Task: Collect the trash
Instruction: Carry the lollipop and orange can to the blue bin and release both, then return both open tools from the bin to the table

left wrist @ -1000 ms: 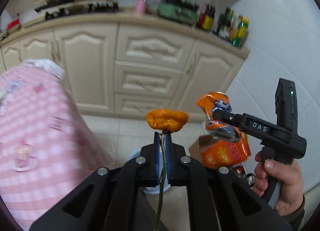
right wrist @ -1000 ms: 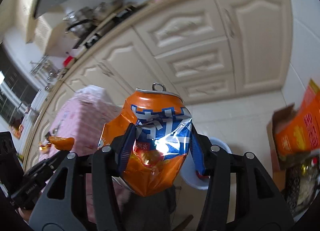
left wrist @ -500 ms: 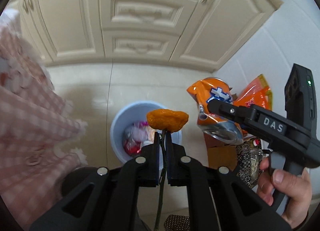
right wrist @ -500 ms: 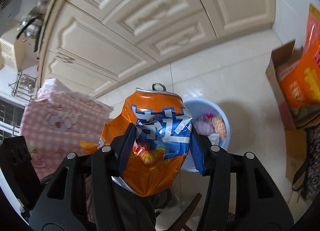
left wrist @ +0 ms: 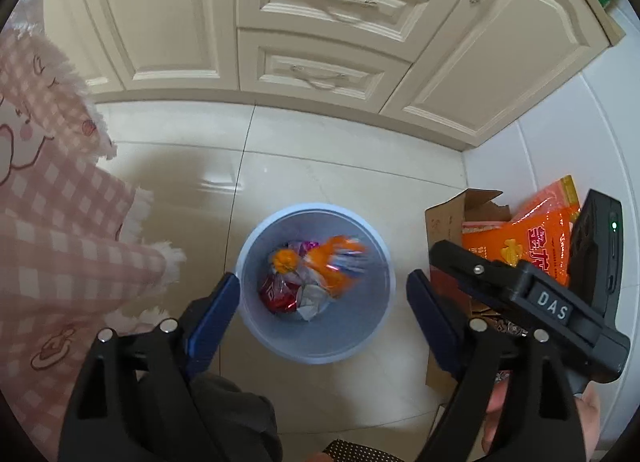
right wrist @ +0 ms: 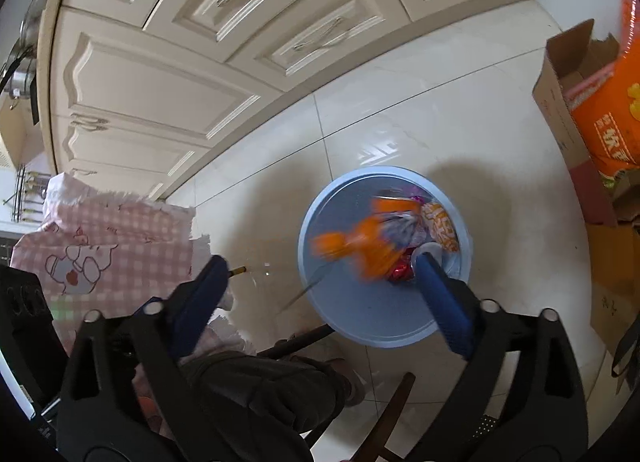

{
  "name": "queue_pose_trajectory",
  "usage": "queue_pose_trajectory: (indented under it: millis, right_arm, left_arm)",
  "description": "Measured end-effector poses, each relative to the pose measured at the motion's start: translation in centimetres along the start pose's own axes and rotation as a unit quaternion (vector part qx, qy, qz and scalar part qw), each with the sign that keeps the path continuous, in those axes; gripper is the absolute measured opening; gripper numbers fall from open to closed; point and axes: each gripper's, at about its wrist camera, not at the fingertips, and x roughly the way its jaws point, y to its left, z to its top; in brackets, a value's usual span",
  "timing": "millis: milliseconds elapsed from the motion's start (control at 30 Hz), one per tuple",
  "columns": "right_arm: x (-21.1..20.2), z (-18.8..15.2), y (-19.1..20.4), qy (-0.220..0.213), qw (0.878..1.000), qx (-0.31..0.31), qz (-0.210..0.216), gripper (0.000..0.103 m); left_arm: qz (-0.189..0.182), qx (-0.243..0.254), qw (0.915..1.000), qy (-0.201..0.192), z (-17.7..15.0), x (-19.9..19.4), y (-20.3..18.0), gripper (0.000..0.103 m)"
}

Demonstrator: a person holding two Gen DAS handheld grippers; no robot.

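A light blue bin (left wrist: 340,338) stands on the tiled floor, right under both grippers. My left gripper (left wrist: 323,282) hangs over it, its jaws opening and nothing between them. The orange peel (left wrist: 285,260) lies blurred inside the bin on other wrappers. Beside it is the crushed orange and blue can (left wrist: 338,262), also blurred. In the right wrist view my right gripper (right wrist: 320,260) has its jaws opening too, nothing between them. Below it, the can (right wrist: 376,246) and the peel (right wrist: 328,244) are smeared with motion at the bin's (right wrist: 360,314) mouth.
A cardboard box (left wrist: 448,217) holding orange bags (left wrist: 536,238) stands right of the bin against the white tiled wall. A pink checked tablecloth (left wrist: 60,221) hangs at the left. Cream cabinets (left wrist: 320,21) run behind. A hand (left wrist: 588,422) holds the right gripper.
Both grippers sank toward the bin and tipped downward. The left let go of the peel's stem and the right let go of the can; both pieces dropped into the bin.
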Motion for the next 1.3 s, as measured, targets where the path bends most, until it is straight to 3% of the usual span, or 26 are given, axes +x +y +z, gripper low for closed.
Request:
queue_pose_trajectory:
  millis: [400, 733, 1067, 1300]
  right_arm:
    - [-3.9, -1.1, 1.8, -0.034, 0.999, -0.019, -0.029, 0.097]
    - [-10.6, -2.3, 8.4, -0.088, 0.993, -0.075, -0.014, 0.097]
    - [-18.0, -4.9, 17.6, -0.153, 0.977, -0.148, 0.021, 0.097]
    - [-21.6, -8.3, 23.7, -0.181, 0.961, -0.203, 0.045, 0.097]
  left_arm:
    - [-0.005, -0.002, 0.9988, -0.049, -1.0, -5.5, -0.7, 0.086]
    - [-0.031, 0.012, 0.9925, -0.117, -2.3, -14.3, -1.0, 0.086]
    - [-0.035, 0.036, 0.9748, -0.217, -5.2, -26.4, 0.4, 0.087]
    - [-0.003, 0.034, 0.9571, -0.288, -7.8, -33.8, 3.6, 0.090]
